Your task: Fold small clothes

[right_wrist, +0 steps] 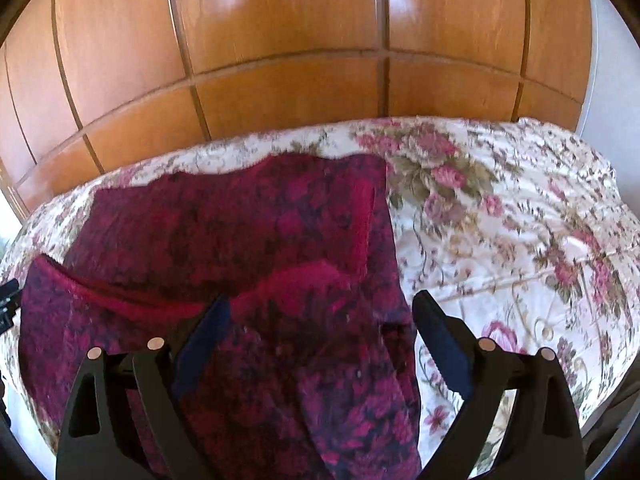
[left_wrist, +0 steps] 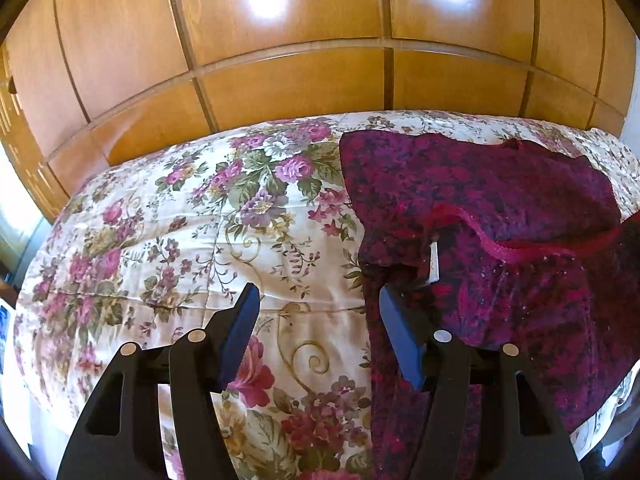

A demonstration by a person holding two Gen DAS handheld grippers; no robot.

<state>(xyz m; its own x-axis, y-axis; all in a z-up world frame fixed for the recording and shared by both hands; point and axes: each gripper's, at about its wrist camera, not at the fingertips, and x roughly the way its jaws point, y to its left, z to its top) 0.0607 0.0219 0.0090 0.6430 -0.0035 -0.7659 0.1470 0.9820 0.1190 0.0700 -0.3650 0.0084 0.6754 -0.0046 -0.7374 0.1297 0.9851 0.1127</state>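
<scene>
- Surface — a bed covered with a cream quilted bedspread [left_wrist: 192,240] printed with pink and purple roses and green leaves; it filled the lower half of both views.
- Task item — a dark magenta-and-black patterned knit garment [left_wrist: 500,200] with a plain crimson neckline trim lay spread on the bedspread. In the left wrist view it occupied the right side of the bed; in the right wrist view the same garment [right_wrist: 240,240] occupied the left and centre.
- A small white label [left_wrist: 434,262] showed near the garment's neckline, just beyond the tip of one finger in the left wrist view.
- Left gripper [left_wrist: 318,300] — black fingers with dark blue pads stood partly apart, nothing clamped between them. One finger lay over bare bedspread, the other over the garment's left edge; whether that pad touched the cloth could not be told.
- Right gripper [right_wrist: 320,308] — fingers spread wide and held nothing. One finger lay over the garment near the crimson trim, the other over the bedspread just beside the garment's right edge, so that this edge ran between them.
- Background — a tall wardrobe of glossy honey-coloured wooden panels [left_wrist: 280,80] stood behind the far side of the bed, with bright window reflections on its upper doors.
- The right wrist view was slightly blurred, so that fine detail of the knit was lost.
</scene>
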